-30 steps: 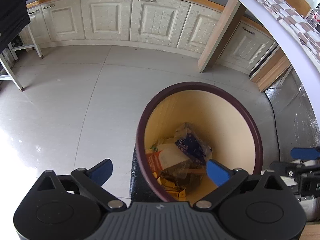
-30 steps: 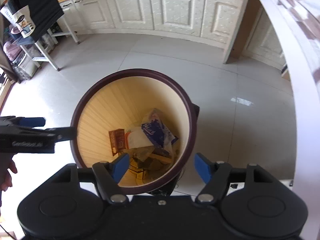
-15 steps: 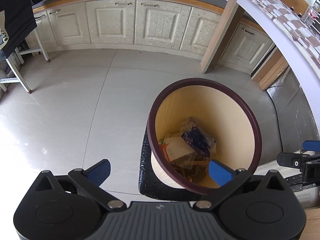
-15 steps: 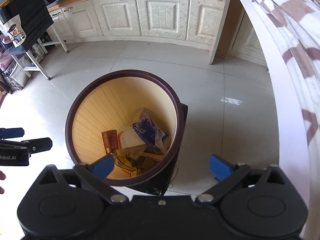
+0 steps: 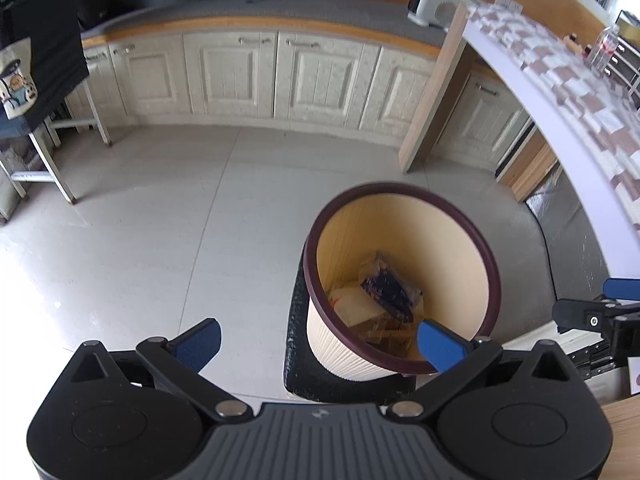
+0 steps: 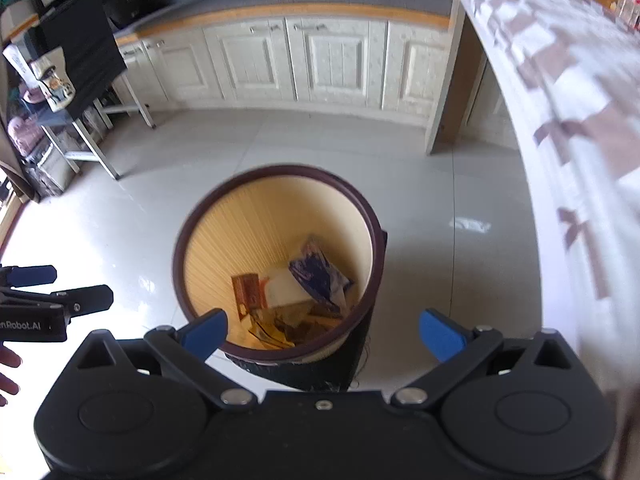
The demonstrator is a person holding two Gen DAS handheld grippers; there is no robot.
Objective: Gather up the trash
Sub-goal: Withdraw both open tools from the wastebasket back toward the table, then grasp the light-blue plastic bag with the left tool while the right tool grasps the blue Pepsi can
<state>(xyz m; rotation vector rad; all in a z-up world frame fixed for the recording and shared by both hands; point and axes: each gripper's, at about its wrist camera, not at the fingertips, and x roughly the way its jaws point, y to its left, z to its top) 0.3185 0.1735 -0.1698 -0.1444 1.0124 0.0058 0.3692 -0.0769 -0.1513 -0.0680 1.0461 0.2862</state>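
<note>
both grippers hung spread and empty above the bin

the left gripper [image 5: 318,338] and right gripper [image 6: 323,334] had their blue pads wide apart with nothing between them. the trash [image 6: 298,294], a blue wrapper, a white packet and brown scraps, lay at the bottom of the round bin [image 6: 276,172] on the tiled floor [image 5: 160,240].
</note>
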